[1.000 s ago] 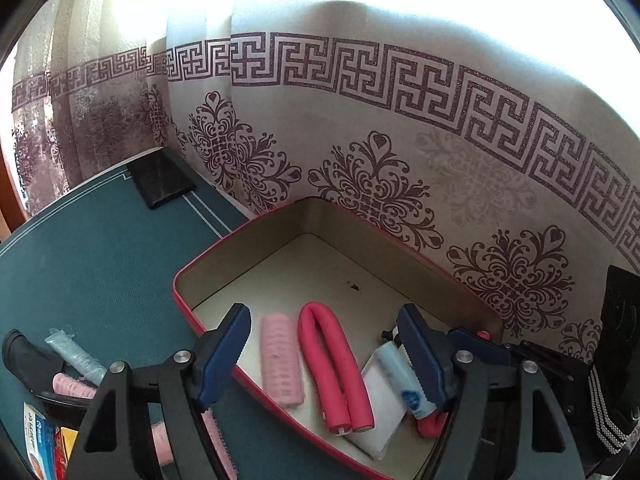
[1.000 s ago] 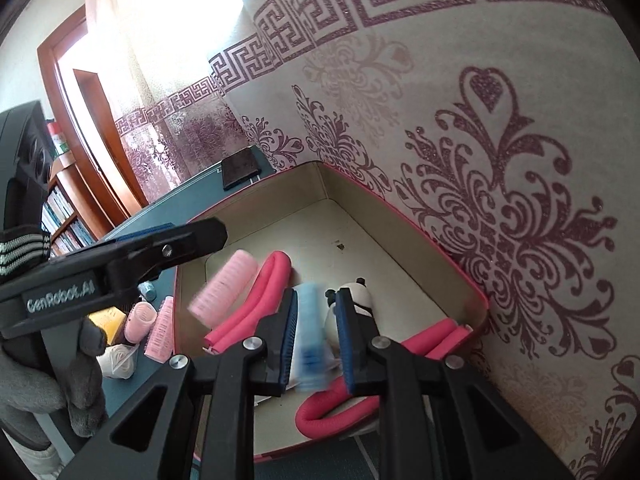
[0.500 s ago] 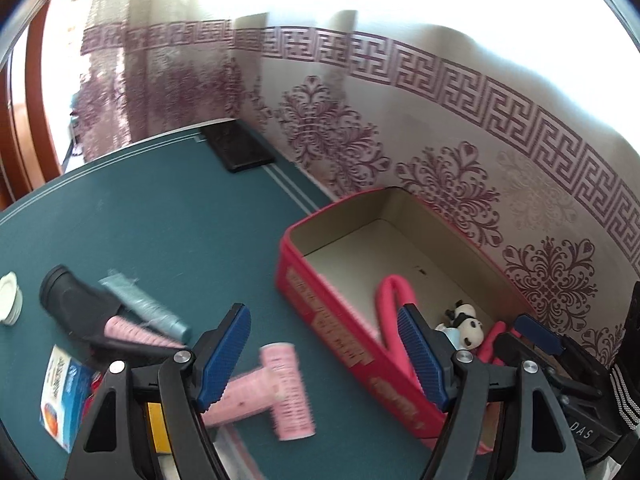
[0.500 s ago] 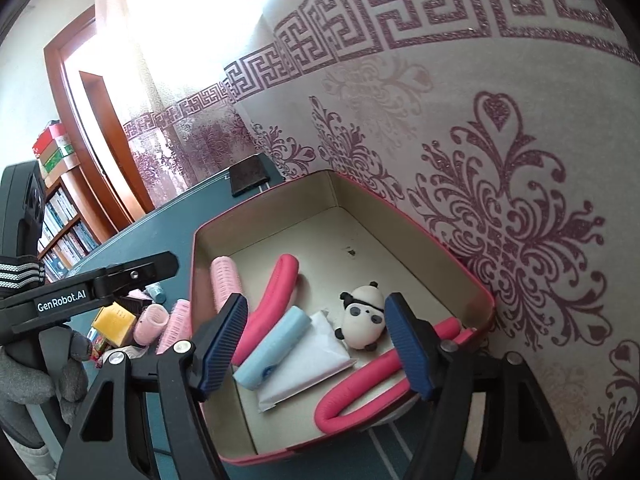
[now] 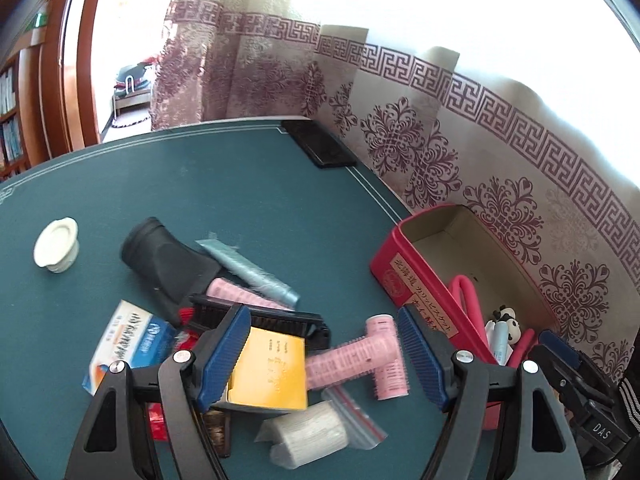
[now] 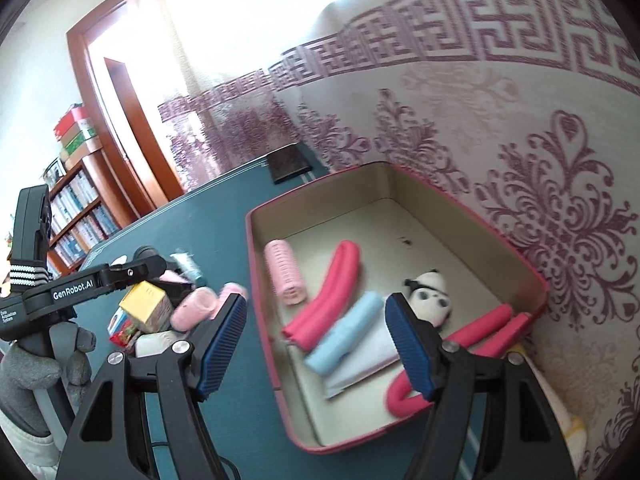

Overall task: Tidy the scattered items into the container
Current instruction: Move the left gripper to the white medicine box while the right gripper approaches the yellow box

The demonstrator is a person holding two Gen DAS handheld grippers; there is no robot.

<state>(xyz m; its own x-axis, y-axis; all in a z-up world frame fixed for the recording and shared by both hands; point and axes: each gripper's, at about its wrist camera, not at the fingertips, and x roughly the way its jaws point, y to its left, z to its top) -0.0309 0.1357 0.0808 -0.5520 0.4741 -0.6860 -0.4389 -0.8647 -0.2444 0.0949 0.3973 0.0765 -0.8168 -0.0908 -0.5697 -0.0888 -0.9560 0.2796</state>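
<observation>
Against the patterned curtain, at the edge of the green surface (image 5: 248,200), sits the red tin (image 6: 260,300), the container for this tidy-up. Inside it lie a pink roller (image 6: 285,271), a folded pink foam curler (image 6: 326,292), a light blue roller (image 6: 344,334) on a white packet (image 6: 360,360), a panda figure (image 6: 430,294) and a 2nd foam curler (image 6: 452,360).

The right gripper (image 6: 316,346) hangs over the tin's near end; its jaws have just been opening and now stand wide with nothing between them. The left gripper (image 5: 324,354) points down at the loose heap, jaws wide and empty, framing 2 pink rollers (image 5: 360,356) and a yellow box (image 5: 272,372). Around these lie a black brush (image 5: 264,318), a black nozzle (image 5: 160,256), a blue tube (image 5: 248,270), a blue and white packet (image 5: 128,340), a gauze roll in a zip bag (image 5: 308,432) and, apart, a white cap (image 5: 56,242).

The risk, as I judge it, is in the heap: things overlap, so closing on 1 roller may drag its crossed neighbour or pinch the box edge, and the roller could roll off.

Readable writing: "GenRobot.AI" on the left gripper's arm in the right view, "DAS" on the other gripper's body in the left view. The tin's label carries Japanese-looking script too small to read.
</observation>
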